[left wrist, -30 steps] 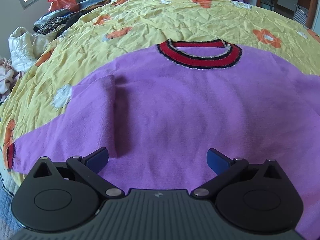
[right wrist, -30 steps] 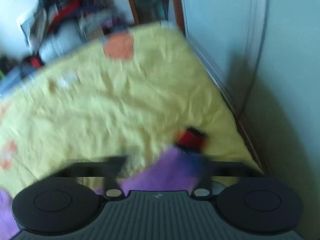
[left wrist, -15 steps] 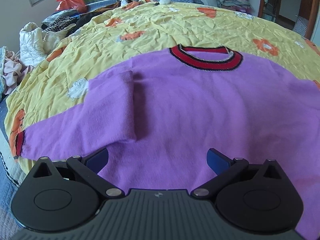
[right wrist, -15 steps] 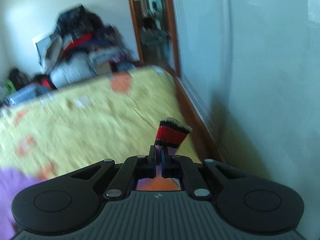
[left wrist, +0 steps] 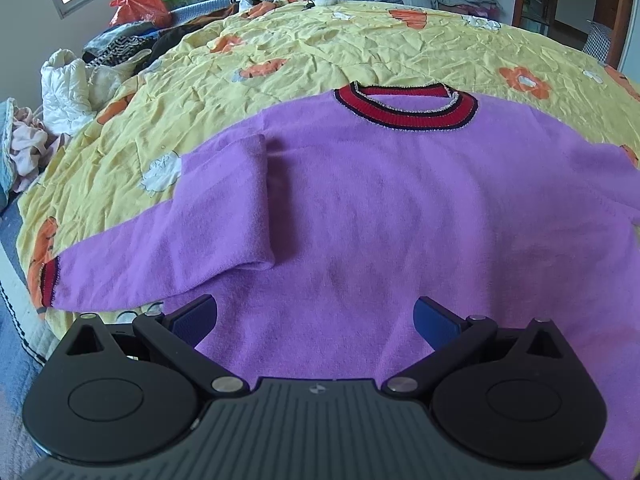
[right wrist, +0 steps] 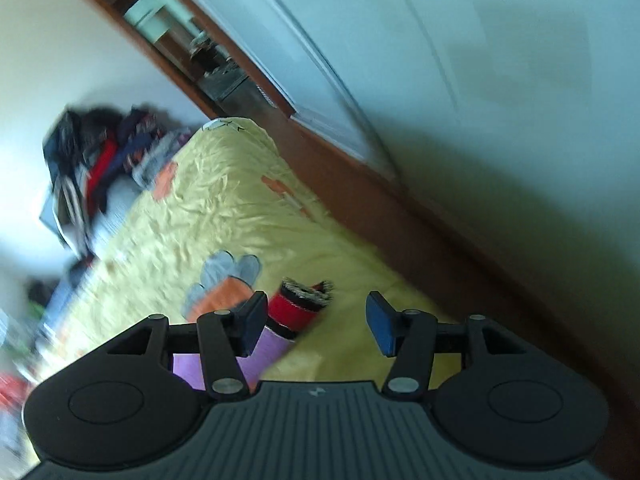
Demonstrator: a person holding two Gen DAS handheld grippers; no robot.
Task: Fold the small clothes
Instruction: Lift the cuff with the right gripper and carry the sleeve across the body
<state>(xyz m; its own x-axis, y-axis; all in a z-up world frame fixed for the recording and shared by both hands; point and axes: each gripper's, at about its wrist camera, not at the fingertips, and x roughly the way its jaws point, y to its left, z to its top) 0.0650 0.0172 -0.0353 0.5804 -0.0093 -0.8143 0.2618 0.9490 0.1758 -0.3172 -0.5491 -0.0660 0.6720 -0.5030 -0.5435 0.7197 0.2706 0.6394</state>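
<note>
A purple sweater with a red and black collar lies flat on the yellow flowered bedsheet. Its left sleeve stretches out to the left, with a red cuff near the bed edge. My left gripper is open and empty, hovering over the sweater's lower hem. In the right wrist view my right gripper is open; the other sleeve's red cuff and purple sleeve end lie on the sheet beside its left finger.
Piles of clothes lie along the bed's left and far sides. A clothes heap sits at the bed's far end. A wall and wooden skirting run close along the bed's right edge.
My right gripper has opened and let go of the sleeve cuff, which now lies on the sheet. The left gripper has drawn back slightly, showing more of the sweater.
</note>
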